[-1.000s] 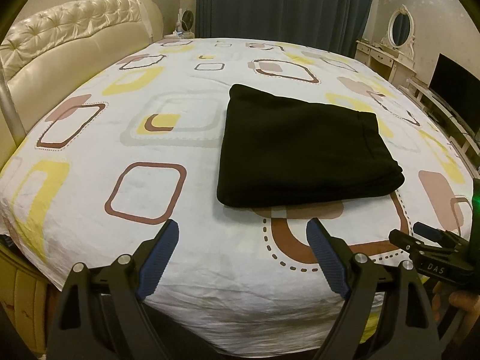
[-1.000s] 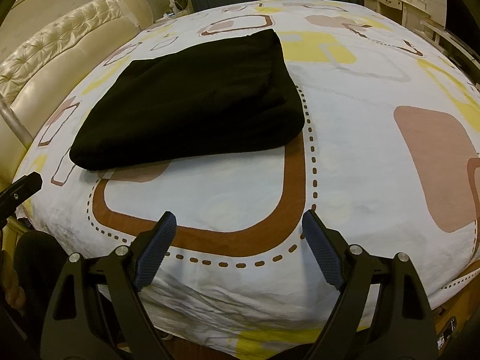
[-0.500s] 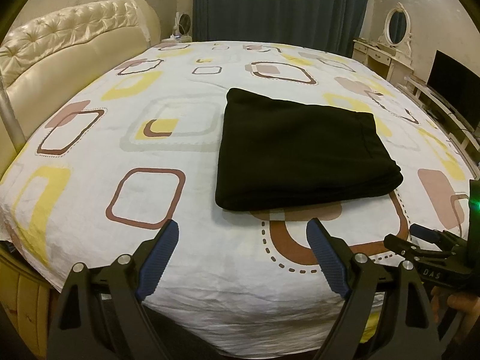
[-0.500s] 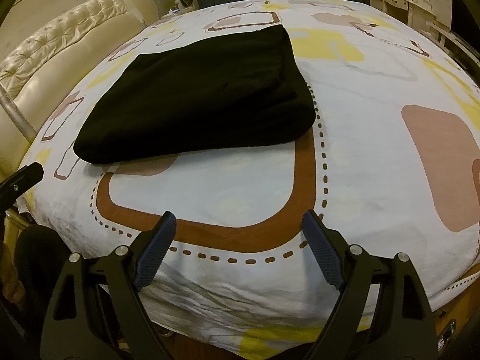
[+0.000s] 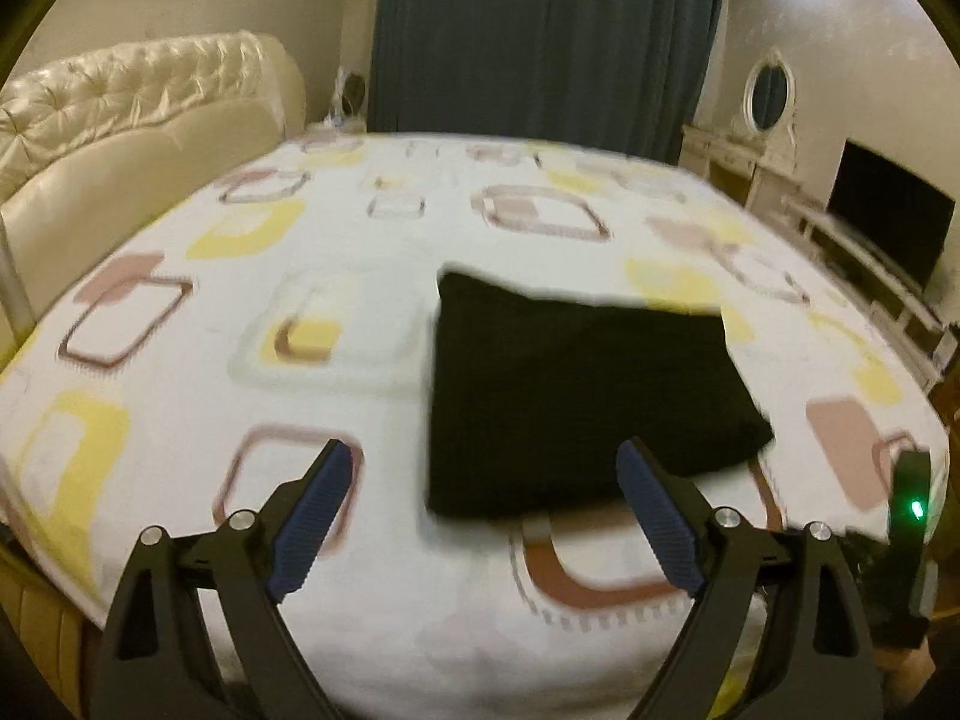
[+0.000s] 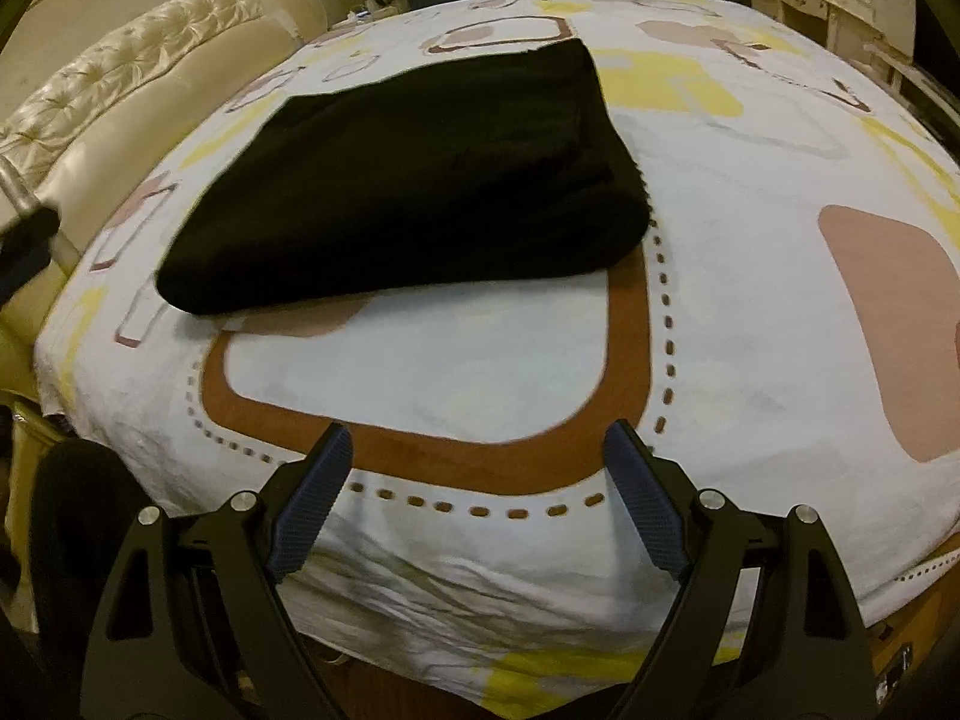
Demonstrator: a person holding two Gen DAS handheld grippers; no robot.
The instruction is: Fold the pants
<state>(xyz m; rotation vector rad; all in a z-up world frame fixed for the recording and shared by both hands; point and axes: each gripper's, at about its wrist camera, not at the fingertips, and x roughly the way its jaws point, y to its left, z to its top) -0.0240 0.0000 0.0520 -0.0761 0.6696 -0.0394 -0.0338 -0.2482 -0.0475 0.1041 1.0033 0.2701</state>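
Observation:
The black pants (image 5: 576,396) lie folded into a flat rectangle on the patterned bed sheet (image 5: 180,420). They also show in the right wrist view (image 6: 420,180), on the sheet (image 6: 750,312). My left gripper (image 5: 483,462) is open and empty, held back above the bed's near edge, short of the pants. My right gripper (image 6: 477,441) is open and empty too, above the near edge and apart from the pants. The right gripper's body shows at the right edge of the left wrist view (image 5: 906,540).
A cream tufted headboard (image 5: 120,138) runs along the left. Dark curtains (image 5: 540,42) hang behind the bed. A white dresser with an oval mirror (image 5: 768,96) and a dark TV screen (image 5: 888,228) stand on the right.
Both grippers have drawn back and risen from the bed, still open. The left view has tilted up and is blurred by motion. The pants have not moved.

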